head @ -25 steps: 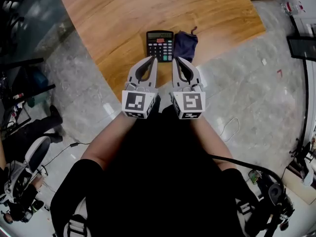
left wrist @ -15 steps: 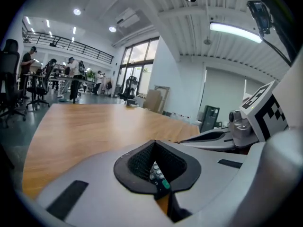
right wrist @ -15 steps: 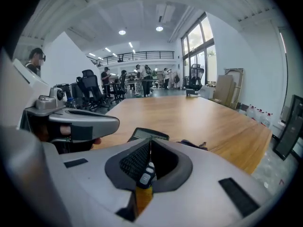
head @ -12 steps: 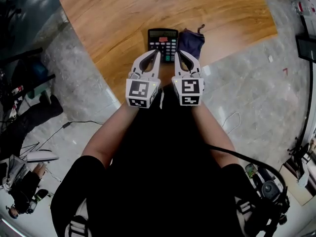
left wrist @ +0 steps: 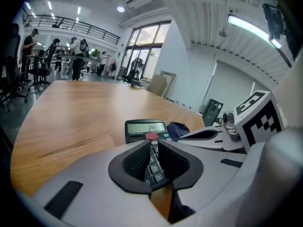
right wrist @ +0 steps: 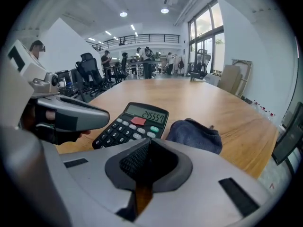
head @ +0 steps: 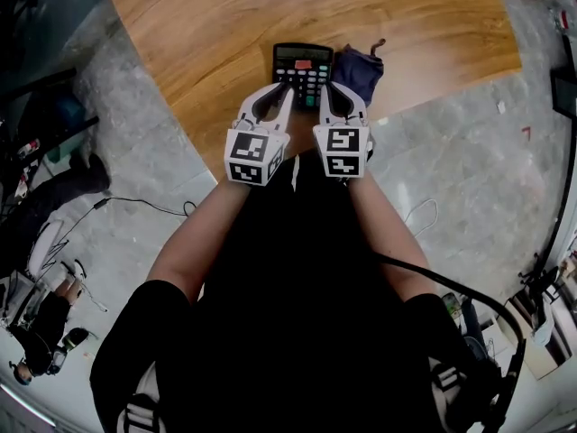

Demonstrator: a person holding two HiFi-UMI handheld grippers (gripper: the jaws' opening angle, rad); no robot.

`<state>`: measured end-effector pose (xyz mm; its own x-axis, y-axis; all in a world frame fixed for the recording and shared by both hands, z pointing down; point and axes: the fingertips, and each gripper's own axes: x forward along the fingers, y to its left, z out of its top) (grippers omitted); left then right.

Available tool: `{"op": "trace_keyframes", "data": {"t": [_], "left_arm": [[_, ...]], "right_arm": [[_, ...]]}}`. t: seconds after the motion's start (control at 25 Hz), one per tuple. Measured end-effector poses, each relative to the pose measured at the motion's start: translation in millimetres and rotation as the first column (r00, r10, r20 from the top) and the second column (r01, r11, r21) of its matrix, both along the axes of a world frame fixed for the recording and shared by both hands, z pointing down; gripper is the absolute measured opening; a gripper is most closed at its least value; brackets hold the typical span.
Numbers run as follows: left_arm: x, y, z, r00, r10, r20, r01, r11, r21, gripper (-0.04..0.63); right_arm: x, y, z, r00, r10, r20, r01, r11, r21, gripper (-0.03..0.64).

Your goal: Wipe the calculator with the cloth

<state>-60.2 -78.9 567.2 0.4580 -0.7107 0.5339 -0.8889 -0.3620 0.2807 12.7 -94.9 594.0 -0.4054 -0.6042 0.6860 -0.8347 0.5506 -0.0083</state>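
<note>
Wooden worktop (head: 225, 25) carried the black calculator (head: 304, 72), which lay flat near the edge closest to the person with digits on its display, and the dark blue cloth (head: 359, 72) sat bunched just beside it on the right. The left tool (head: 286, 95) hung over the calculator's near end, its jaws opening to a narrow slit with nothing between them, only the keys showing beyond. The right tool (head: 333, 91) hovered alongside, near the cloth, its jaws closed together and empty.
</note>
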Motion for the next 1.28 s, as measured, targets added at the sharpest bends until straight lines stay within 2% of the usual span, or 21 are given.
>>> {"op": "trace_keyframes", "data": {"t": [0.08, 0.28, 0.52, 0.88, 1.08, 1.28], "left_arm": [[-3, 0, 1, 1.0, 0.004, -0.013, -0.004, 1.0, -0.015, 0.081], [-17, 3, 9, 0.999, -0.01, -0.045, 0.007, 0.998, -0.069, 0.122], [-31, 0, 13, 0.995, -0.045, -0.094, 0.034, 0.993, -0.111, 0.137], [-21, -3, 23, 0.975, -0.03, -0.221, -0.017, 0.979, -0.204, 0.155], [-15, -2, 21, 0.937, 0.016, -0.348, -0.112, 0.96, -0.256, 0.178], [5, 3, 19, 0.915, 0.092, -0.393, -0.206, 0.944, -0.258, 0.178]], "right_arm": [[-1, 0, 4, 1.0, -0.004, -0.009, 0.003, 1.0, -0.019, 0.015], [-1, 0, 5, 1.0, -0.013, 0.001, 0.013, 1.0, -0.019, 0.015], [7, -1, 8, 0.999, 0.029, 0.042, -0.028, 0.999, -0.028, 0.015], [11, -3, 9, 0.993, 0.067, 0.1, -0.062, 0.996, -0.057, 0.017], [12, -3, 9, 0.991, 0.078, 0.108, -0.073, 0.996, -0.05, 0.017], [15, -4, 10, 0.989, 0.09, 0.114, -0.084, 0.995, -0.054, 0.015]]}}
